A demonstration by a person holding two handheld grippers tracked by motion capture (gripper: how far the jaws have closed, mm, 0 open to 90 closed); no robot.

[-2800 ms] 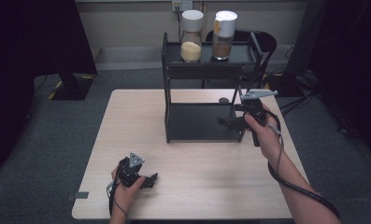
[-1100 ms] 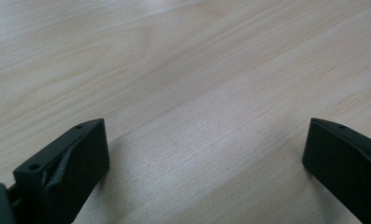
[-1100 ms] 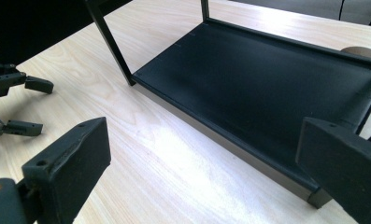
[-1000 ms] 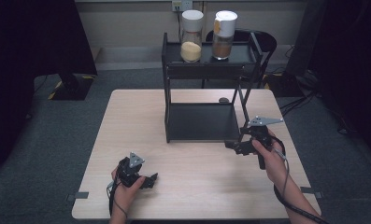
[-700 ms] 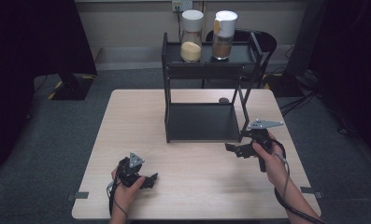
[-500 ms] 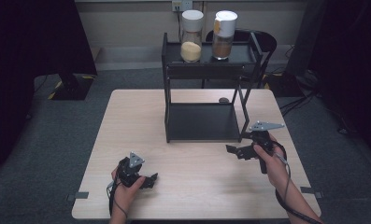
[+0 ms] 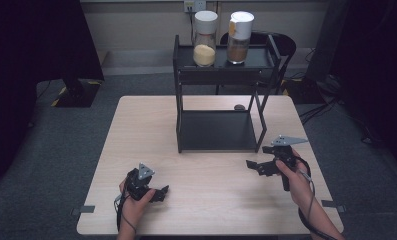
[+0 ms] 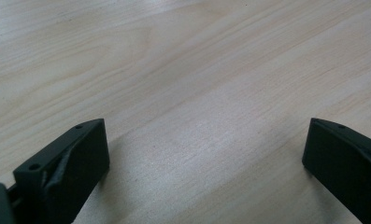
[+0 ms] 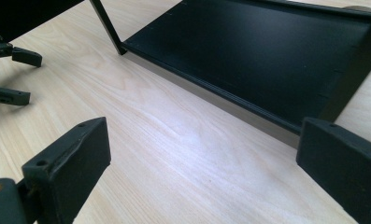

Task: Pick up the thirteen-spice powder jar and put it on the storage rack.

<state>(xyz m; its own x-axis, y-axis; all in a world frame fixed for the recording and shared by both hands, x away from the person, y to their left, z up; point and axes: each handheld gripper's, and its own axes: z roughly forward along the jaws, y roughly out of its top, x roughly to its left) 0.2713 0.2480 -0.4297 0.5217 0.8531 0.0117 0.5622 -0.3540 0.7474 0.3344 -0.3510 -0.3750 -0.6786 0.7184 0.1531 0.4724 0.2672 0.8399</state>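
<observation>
Both tools are held empty over the pale wooden tabletop (image 7: 211,200). The right tool (image 7: 256,166) hovers near the right edge, just in front of the black metal two-tier shelf rack (image 7: 221,130) that stands at the middle of the far half of the tabletop; in the right gripper view its jaws stand wide apart, with bare wood between them and the rack's lower tray (image 9: 267,51) just ahead. The left tool (image 7: 158,192) sits low near the front edge, left of centre, and in the left gripper view its jaws are likewise spread wide over plain wood grain.

On the rack's top tier two clear jars are seen side by side — a white-lidded glass jar of pale yellow grains (image 7: 205,32) on the left and a white-lidded glass jar of brown powder (image 7: 239,31) on the right, close together but apart.

The work in hand is judged to be centred on the rack and its jars, the right tool being nearest. If a jar is to be reached, the tool should be lifted well above the top rail before being brought forward, so that the upright post at the rack's front right corner is not struck. The jaws are best kept open and level, closed around the jar's body rather than its lid — and the neighbouring jar left undisturbed.
</observation>
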